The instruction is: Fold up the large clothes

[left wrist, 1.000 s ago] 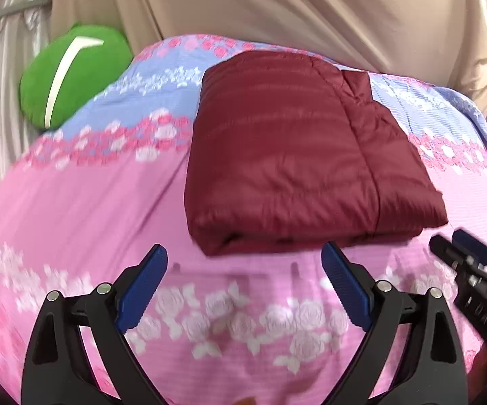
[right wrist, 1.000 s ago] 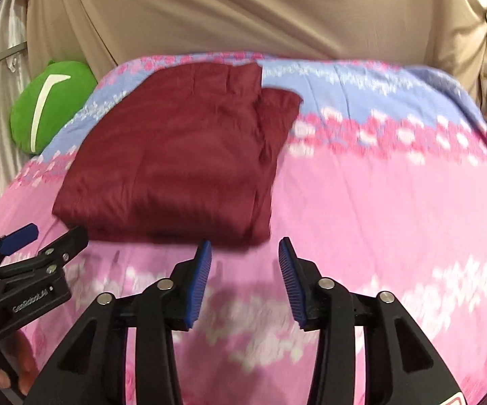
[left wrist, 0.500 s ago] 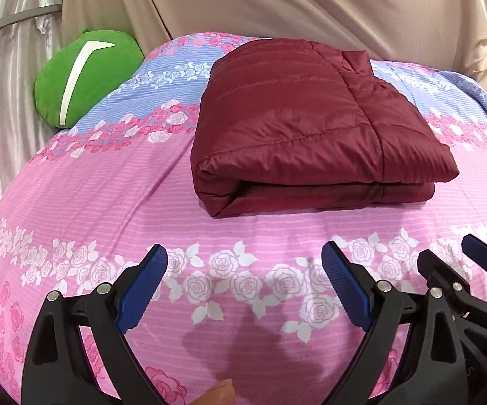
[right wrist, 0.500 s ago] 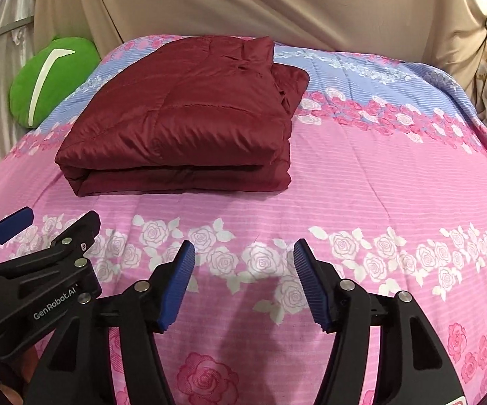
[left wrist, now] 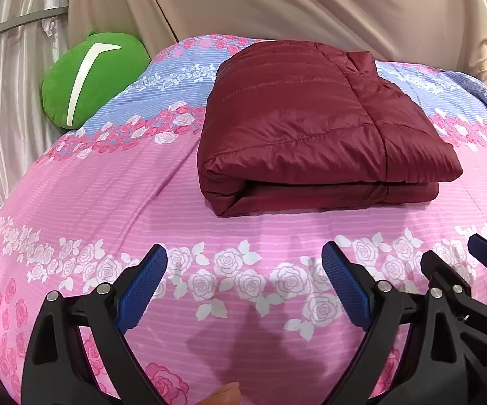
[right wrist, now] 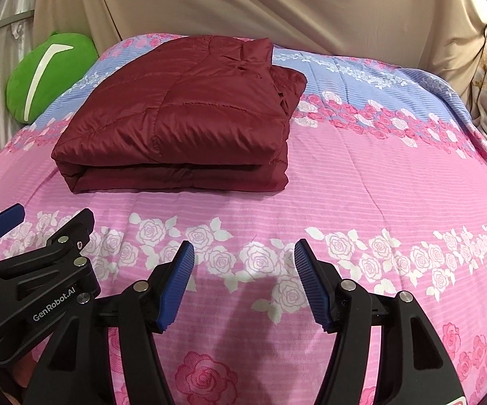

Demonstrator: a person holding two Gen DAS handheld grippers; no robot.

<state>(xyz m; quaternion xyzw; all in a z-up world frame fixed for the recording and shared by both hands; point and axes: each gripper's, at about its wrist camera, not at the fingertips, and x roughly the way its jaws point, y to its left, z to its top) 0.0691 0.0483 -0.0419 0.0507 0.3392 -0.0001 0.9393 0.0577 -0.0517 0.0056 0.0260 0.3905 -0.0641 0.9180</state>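
A dark red quilted jacket [left wrist: 304,128] [right wrist: 182,118] lies folded into a thick rectangle on the pink flowered bedspread [left wrist: 108,202] [right wrist: 378,185]. My left gripper [left wrist: 243,249] hovers over the bedspread short of the jacket's near folded edge, open, with nothing between its blue pads. To its right my right gripper [right wrist: 243,246] is also open and empty, a little short of the jacket's near right corner. Each gripper shows in the other's view: the right gripper [left wrist: 454,253] at the right edge, the left gripper [right wrist: 49,216] at the left edge. Neither touches the jacket.
A green cushion [left wrist: 88,81] [right wrist: 47,77] with a white stripe leans at the bed's far left corner. Beige drapes [left wrist: 311,6] hang behind the bed, pale curtains [left wrist: 7,84] to the left. A fingertip [left wrist: 226,395] shows at the bottom of the left wrist view.
Both grippers have pulled back and sunk a little from the jacket's near edge, so more bedspread lies in front of them. The right gripper's jaws have widened. The jacket has not moved.
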